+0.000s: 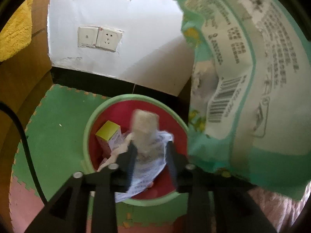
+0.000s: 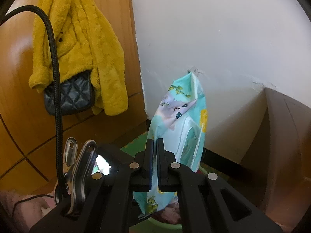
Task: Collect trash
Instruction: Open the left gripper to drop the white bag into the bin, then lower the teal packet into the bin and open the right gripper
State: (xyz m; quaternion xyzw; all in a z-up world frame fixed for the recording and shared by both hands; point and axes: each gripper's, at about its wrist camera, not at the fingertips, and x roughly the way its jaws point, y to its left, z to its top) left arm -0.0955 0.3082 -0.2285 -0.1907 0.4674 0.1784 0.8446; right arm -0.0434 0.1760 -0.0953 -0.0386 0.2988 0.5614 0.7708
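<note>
Left wrist view: the left gripper (image 1: 150, 145), jaws apart, releases a beige block (image 1: 144, 128) straight above the bin (image 1: 87, 134); the right gripper (image 2: 155, 145) clamps the wipes pack (image 2: 180, 120), upright, beside.

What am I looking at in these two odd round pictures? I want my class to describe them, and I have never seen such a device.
A person holds a black two-finger gripper in each hand; each carries a wide-angle camera looking along its fingers.

The left camera looks down into a round green-rimmed bin with a red inside, standing on green foam floor mats. Its left gripper is open over the bin; a blurred beige block sits just past its fingers, seemingly dropping. A yellow-topped small carton and crumpled white printed paper lie inside.

The right gripper is shut on a mint-green wet-wipes pack, held above the bin. A yellow fleece jacket hangs behind.
</note>
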